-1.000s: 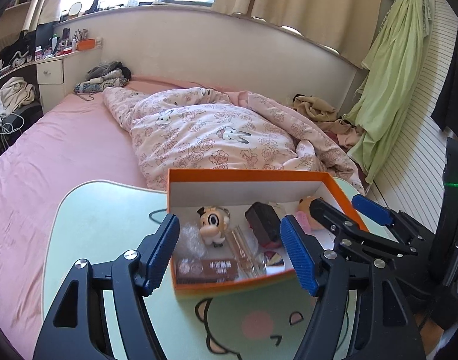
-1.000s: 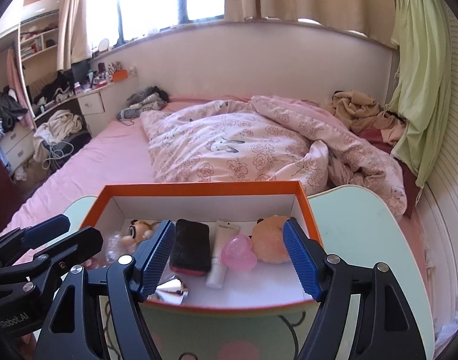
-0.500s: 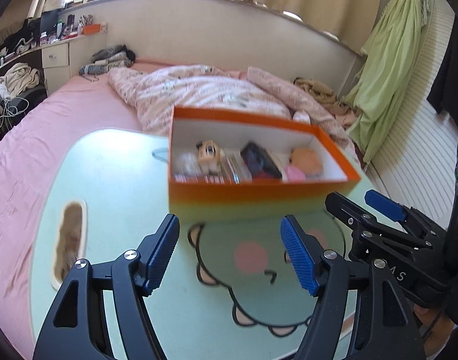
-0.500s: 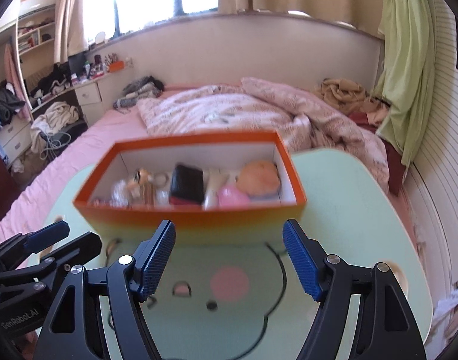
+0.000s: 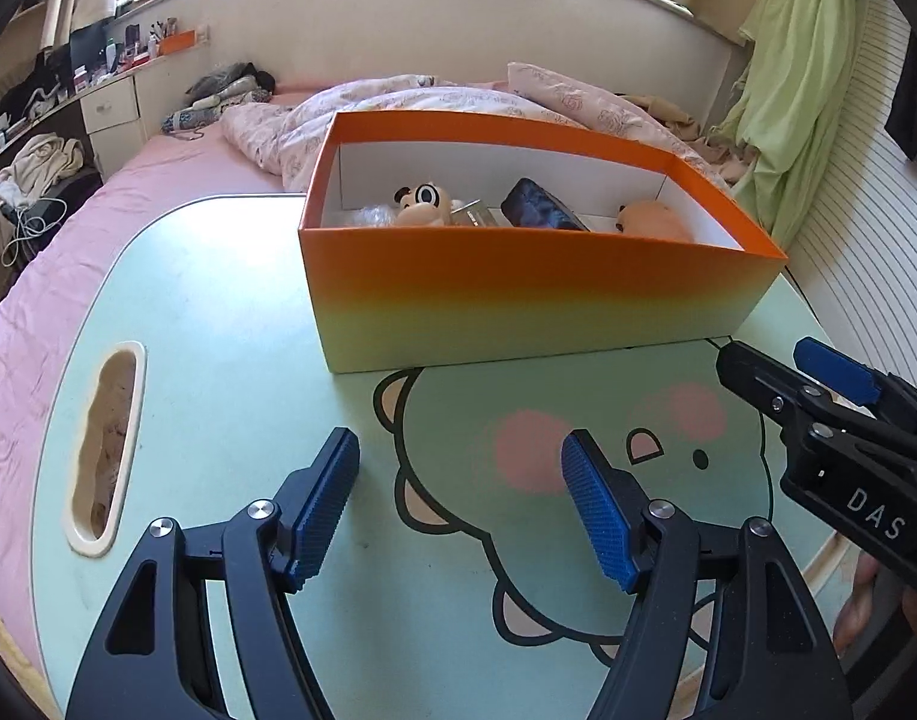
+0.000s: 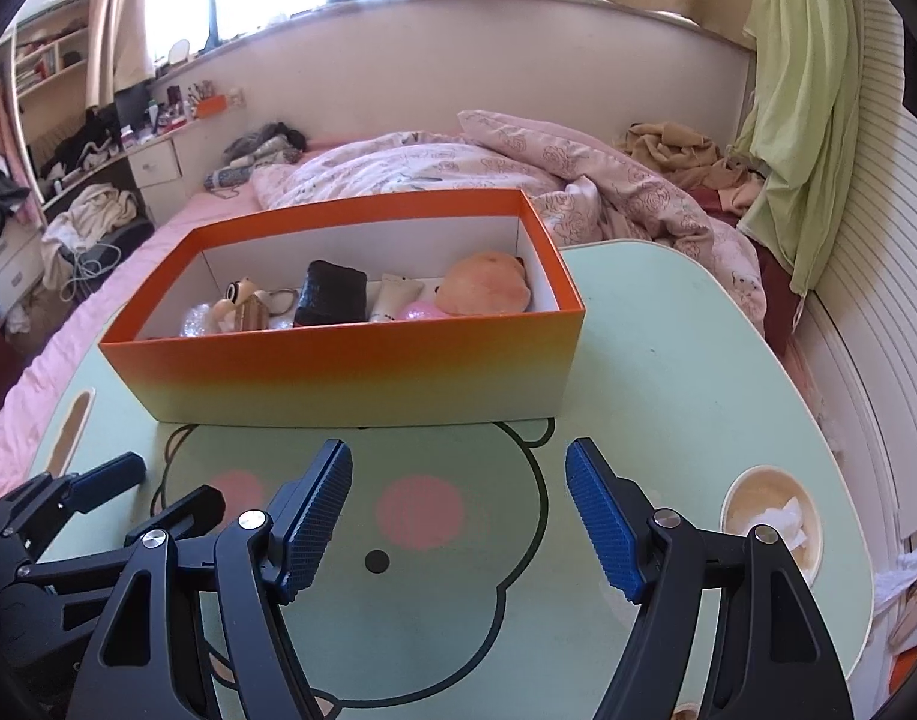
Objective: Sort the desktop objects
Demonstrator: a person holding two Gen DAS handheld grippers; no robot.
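Note:
An orange box (image 5: 518,276) stands on the green bear-print table (image 5: 230,330), also in the right wrist view (image 6: 350,378). Inside lie a cartoon figurine (image 5: 422,204), a black pouch (image 6: 332,294), a white tube (image 6: 392,300), a pink item (image 6: 422,313) and an orange plush (image 6: 485,288). My left gripper (image 5: 461,507) is open and empty, above the table in front of the box. My right gripper (image 6: 458,516) is open and empty, also in front of the box; it shows at the right in the left wrist view (image 5: 800,372).
The table has a handle slot (image 5: 107,450) at its left and a round cup hole (image 6: 770,516) at its right. A bed with a pink quilt (image 6: 488,174) lies behind the table. A green curtain (image 6: 800,96) hangs at the right.
Both grippers have pulled back and down from over the box to the table's near side. The box now sits farther away. Both stay open.

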